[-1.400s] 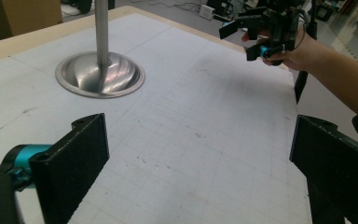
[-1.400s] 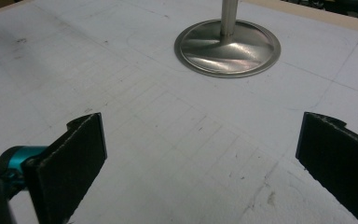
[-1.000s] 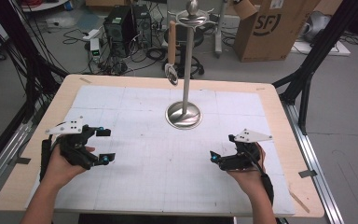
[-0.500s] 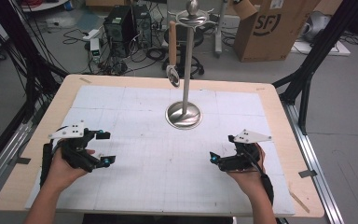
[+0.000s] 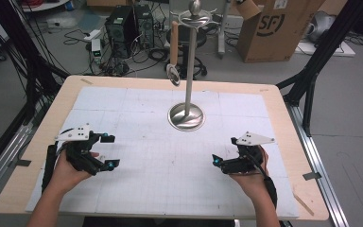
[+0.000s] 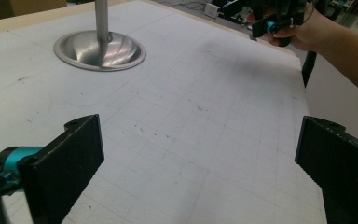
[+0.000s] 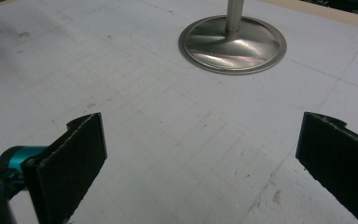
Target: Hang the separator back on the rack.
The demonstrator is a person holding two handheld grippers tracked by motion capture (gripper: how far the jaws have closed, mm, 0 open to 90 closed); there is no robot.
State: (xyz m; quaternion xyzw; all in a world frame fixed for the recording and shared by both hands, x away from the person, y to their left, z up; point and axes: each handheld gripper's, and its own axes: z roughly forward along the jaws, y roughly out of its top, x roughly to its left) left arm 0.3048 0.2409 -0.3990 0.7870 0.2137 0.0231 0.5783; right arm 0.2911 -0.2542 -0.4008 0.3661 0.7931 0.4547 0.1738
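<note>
1. The light wooden table [image 5: 290, 142] carries a white gridded mat [image 5: 146, 137] over most of its top; both hands rest on the near part of this mat, well apart from each other.
2. A tall polished steel stand with a round dished base [image 5: 186, 116] rises from the far middle of the mat. From a hook near its top hangs a wooden-handled utensil with a round metal head [image 5: 173, 52], clear of the table. It is the only loose thing near the grippers, so I judge it the object of the work.
3. A brown cardboard box [image 5: 269, 28] stands on the floor beyond the table. Dark printed letters on its side read "SF".
4. The left gripper [image 5: 108, 150] sits at the near left, its black jaws spread wide with nothing between them; its own view shows bare mat in the gap.
5. The right gripper [image 5: 216, 160] sits at the near right, jaws likewise wide apart and holding nothing, pointed toward the stand's base.
6. Progress: nothing appears started. The utensil hangs untouched, both grippers are far from it, and the reach, grasp and lift off the hook all remain.
</note>
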